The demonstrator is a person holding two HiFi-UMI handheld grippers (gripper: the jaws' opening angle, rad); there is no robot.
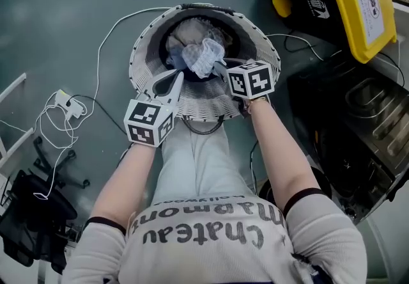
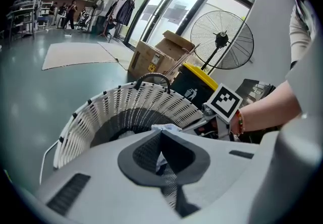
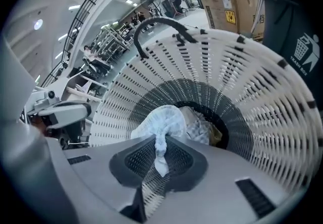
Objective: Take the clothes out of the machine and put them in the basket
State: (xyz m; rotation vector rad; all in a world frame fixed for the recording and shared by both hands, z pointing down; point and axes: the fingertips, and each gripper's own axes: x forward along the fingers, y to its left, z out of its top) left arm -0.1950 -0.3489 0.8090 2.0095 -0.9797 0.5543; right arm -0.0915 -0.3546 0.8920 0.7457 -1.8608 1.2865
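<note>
Head view: left gripper [image 1: 180, 78] and right gripper [image 1: 218, 66] both hang over the mouth of the white basket [image 1: 142, 62], which stands on the floor just ahead of the person's legs. They converge from either side on one pale blue cloth [image 1: 203, 55], with their tips near each other.

Right gripper view: jaws all but together, with a twisted strand of the cloth pinched between the pads. The bulk bunches just beyond the tips.

Left gripper view: jaws likewise closed, with a thin sliver of the same pale fabric caught in the pinch. A fold shows just past the tips.

Key relation: the cloth sits between and just beyond the two tips, inside the rim and directly above the basket's well, where other clothes [image 3: 204, 124] already lie. Its short span runs left to right between the two grips. Neither hand is nearer; both hold it.

Judgement: the step in hand is the drop. Opening both jaws should let the cloth fall onto the pile, though a strand could snag on a pad.
</note>
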